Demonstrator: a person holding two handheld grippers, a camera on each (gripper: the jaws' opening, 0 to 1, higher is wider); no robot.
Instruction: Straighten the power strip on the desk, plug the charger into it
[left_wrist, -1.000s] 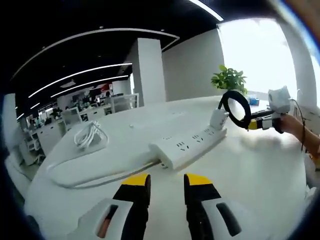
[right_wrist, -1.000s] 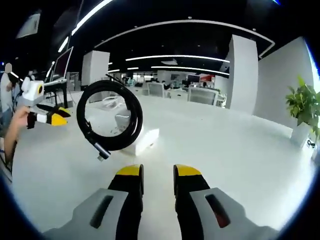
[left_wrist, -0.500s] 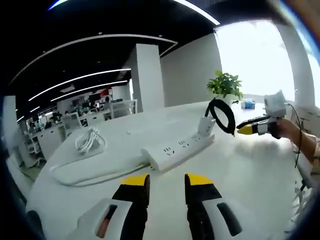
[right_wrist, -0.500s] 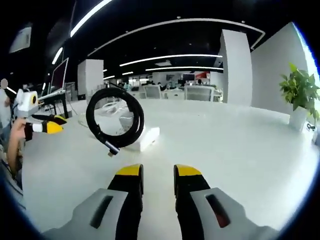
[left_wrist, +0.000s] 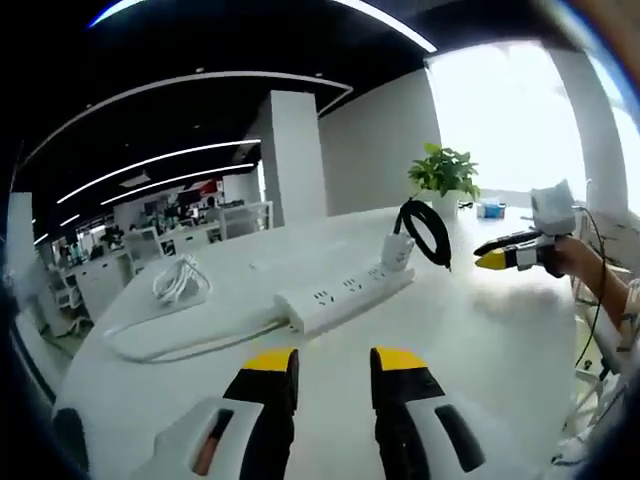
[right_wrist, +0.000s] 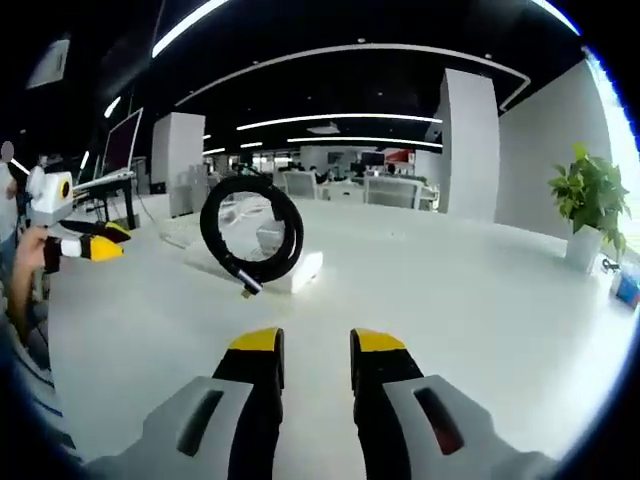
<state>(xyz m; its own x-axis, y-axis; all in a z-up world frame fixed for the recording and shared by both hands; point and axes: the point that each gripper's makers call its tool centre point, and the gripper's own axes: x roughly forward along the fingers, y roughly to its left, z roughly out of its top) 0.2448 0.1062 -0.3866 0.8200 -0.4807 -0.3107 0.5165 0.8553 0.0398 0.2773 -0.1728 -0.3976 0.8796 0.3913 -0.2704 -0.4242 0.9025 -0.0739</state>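
A white power strip (left_wrist: 340, 296) lies slantwise on the white desk (left_wrist: 480, 350). At its far end a white charger (left_wrist: 397, 250) stands upright, with a black coiled cable (left_wrist: 425, 232) hanging from it. My left gripper (left_wrist: 335, 362) is open in front of the strip with nothing between its jaws. A hand holds my right gripper (left_wrist: 500, 257) to the right of the coil, apart from it. In the right gripper view the black coil (right_wrist: 252, 232), the charger (right_wrist: 268, 240) and the strip's end (right_wrist: 295, 273) lie ahead of my open right gripper (right_wrist: 317, 345). My left gripper (right_wrist: 92, 246) shows at the left.
The strip's white cord (left_wrist: 180, 342) loops off to the left, near a bundled white cable (left_wrist: 178, 280). A potted plant (left_wrist: 445, 172) stands at the desk's far edge and shows as a plant (right_wrist: 590, 200) at the right. Office desks lie beyond.
Both grippers have drawn back from the power strip. The right gripper, close to the black coil a second ago, now stands apart from it. The charger stays on the strip.
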